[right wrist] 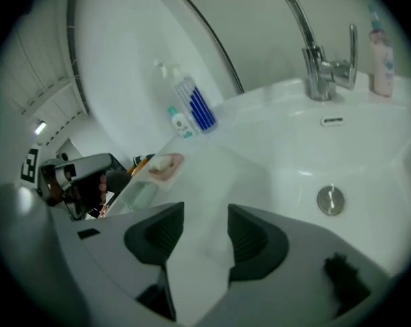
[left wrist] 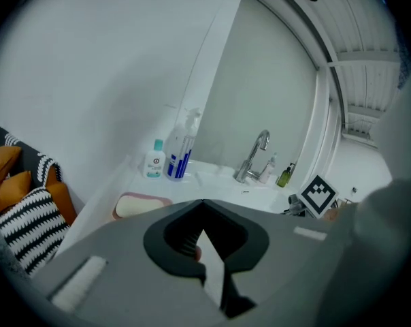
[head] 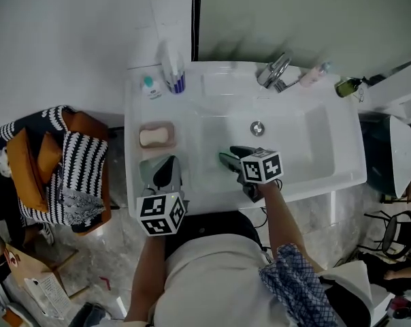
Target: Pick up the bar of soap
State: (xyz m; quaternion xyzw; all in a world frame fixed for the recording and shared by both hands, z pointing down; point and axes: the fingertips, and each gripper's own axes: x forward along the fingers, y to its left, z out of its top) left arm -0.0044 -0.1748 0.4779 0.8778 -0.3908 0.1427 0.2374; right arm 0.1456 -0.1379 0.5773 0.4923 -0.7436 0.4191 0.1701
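Note:
The cream bar of soap (head: 155, 136) lies in a pink dish (head: 170, 129) on the left of the white sink counter. My left gripper (head: 169, 161) hovers just in front of the dish, pointing at it; its jaws meet at the tips with nothing in them (left wrist: 203, 203). In the left gripper view the soap (left wrist: 134, 206) shows just past the jaws, to the left. My right gripper (head: 231, 154) is above the front of the basin, open and empty (right wrist: 205, 213). From the right gripper view the soap (right wrist: 162, 163) is far off to the left.
A spray bottle (head: 173, 70) and a small teal-capped bottle (head: 150, 86) stand behind the dish. The faucet (head: 275, 70), a pink bottle (head: 313, 75) and a green bottle (head: 348, 86) line the back right. The drain (head: 258, 128) sits mid-basin. A chair with striped cushions (head: 73, 172) stands left.

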